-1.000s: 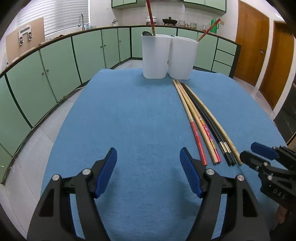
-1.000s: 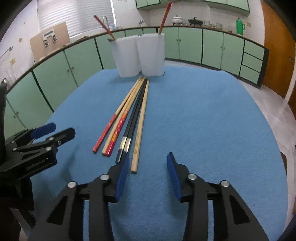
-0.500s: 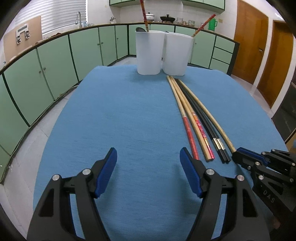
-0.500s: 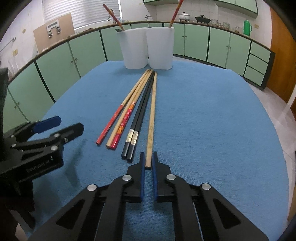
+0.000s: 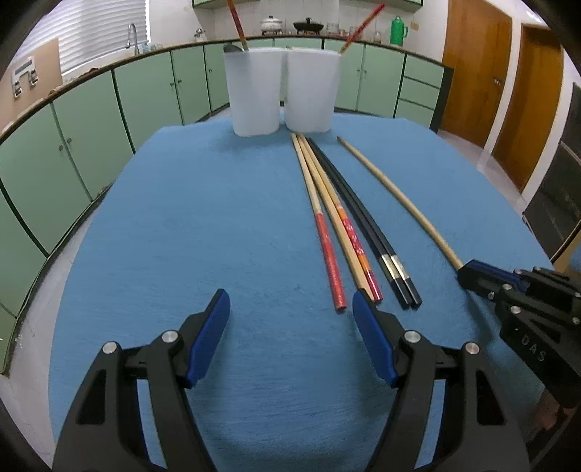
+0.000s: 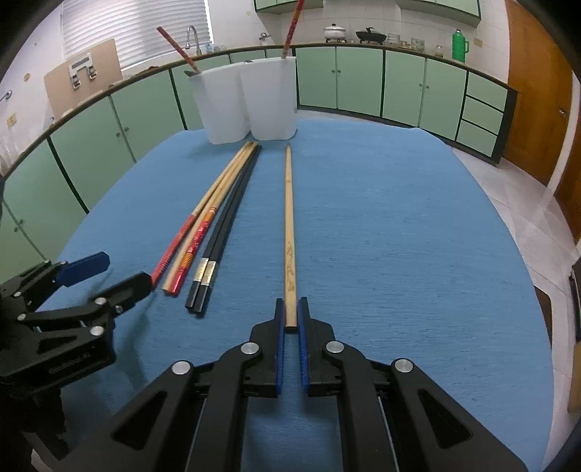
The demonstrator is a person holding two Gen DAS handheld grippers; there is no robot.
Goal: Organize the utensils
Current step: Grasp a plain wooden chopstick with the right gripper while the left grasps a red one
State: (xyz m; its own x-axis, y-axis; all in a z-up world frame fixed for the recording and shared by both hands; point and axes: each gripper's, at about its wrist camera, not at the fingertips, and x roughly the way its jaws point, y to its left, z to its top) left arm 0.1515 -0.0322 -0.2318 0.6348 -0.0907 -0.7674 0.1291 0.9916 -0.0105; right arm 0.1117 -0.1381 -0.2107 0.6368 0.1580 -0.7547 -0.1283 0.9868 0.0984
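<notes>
- Right gripper (image 6: 290, 319) went from jaws apart to clamped on the near end of the plain wooden chopstick (image 6: 288, 218); that stick now lies apart from the bundle it was lying against.
- Plain stick runs from the blue pads (image 6: 279, 348) straight toward 12 o'clock in the right wrist view, far tip stopping just short of the right white container (image 6: 270, 100). Can't tell if the stick is off the cloth.
- Left gripper (image 5: 290, 308) jaws apart, nothing between them, over bare blue tablecloth (image 5: 181, 236).
- Remaining chopsticks (image 5: 348, 232) lie at 1 o'clock from the left gripper: one red-handled, a plain one, one orange/red patterned, two black with silver bands. Near ends sit just beside the left gripper's right pad; touching or not, can't tell.
- In the left wrist view the right gripper (image 5: 463, 272) is at 3 o'clock, well apart from the bundle.
- Two white containers side by side at 12 o'clock, touching. Left white container (image 5: 252, 94) holds a red-patterned chopstick (image 5: 236, 20) plus a dark utensil tip at the rim, type unclear. Right one holds another red-patterned stick (image 5: 361, 23) leaning toward 1 o'clock.
</notes>
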